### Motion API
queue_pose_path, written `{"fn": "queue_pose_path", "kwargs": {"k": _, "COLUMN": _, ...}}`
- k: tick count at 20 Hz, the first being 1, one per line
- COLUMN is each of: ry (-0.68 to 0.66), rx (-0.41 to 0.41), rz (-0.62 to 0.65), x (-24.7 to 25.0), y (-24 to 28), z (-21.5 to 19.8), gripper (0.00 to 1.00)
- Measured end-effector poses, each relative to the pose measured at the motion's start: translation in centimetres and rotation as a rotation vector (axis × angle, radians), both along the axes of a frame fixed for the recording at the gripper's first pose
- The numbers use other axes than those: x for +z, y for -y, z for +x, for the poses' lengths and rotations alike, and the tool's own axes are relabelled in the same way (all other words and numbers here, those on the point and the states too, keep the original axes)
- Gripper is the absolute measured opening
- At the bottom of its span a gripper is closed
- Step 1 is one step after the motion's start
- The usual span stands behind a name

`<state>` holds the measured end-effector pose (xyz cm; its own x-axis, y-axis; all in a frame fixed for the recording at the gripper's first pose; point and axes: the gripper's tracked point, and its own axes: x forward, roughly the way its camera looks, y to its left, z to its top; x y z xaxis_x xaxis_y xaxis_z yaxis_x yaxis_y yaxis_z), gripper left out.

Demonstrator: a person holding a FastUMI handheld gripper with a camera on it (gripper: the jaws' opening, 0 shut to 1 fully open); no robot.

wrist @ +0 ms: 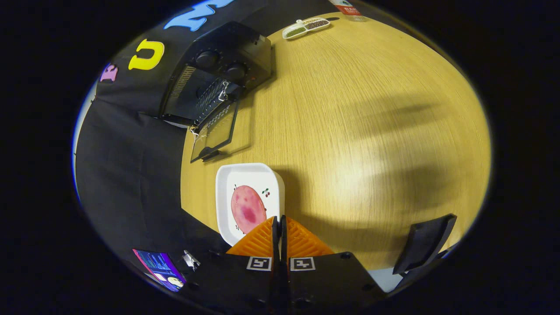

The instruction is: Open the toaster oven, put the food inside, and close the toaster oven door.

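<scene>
Gripper view. Fingers of the gripper (280, 223) pressed together, a thin dark seam between them, nothing caught there; clenched on air. Just ahead of the tips, toward eleven o'clock, a white tray (227, 192) carrying a round pink slice of food (247, 208), the near rim of the tray tucked under the fingertips. Probably placed close at hand so the grab comes easy. Farther out along eleven o'clock, the toaster oven (227, 65), pushed against the booth wall at the table's far edge, its glass door (215, 133) already dropped flat and pointing back toward the tray, wire rack (212, 98) showing in the mouth. Opening step judged done; loading the food next, which calls for spreading the fingers first. Beyond, at twelve o'clock, a small divided dish (306, 27) of dried goods, well apart on the wooden table (372, 131). At four o'clock, a dark slanted stand (423, 243) near the table edge.
</scene>
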<state>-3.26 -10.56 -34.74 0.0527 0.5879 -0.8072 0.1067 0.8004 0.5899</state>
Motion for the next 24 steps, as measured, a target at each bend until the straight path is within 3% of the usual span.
{"fn": "queue_pose_path", "kwargs": {"k": 9, "ry": 0.078, "rx": -0.171, "rz": -0.006, "x": 4.0, "y": -7.7, "z": 0.0, "gripper": 0.02}}
{"fn": "queue_pose_path", "kwargs": {"k": 16, "ry": 0.114, "rx": -0.372, "rz": -0.044, "x": 4.3, "y": -14.3, "z": 0.1, "gripper": 0.02}}
{"fn": "queue_pose_path", "kwargs": {"k": 24, "ry": 0.129, "rx": -0.623, "rz": -0.054, "x": 4.7, "y": -18.0, "z": 1.6, "gripper": 0.02}}
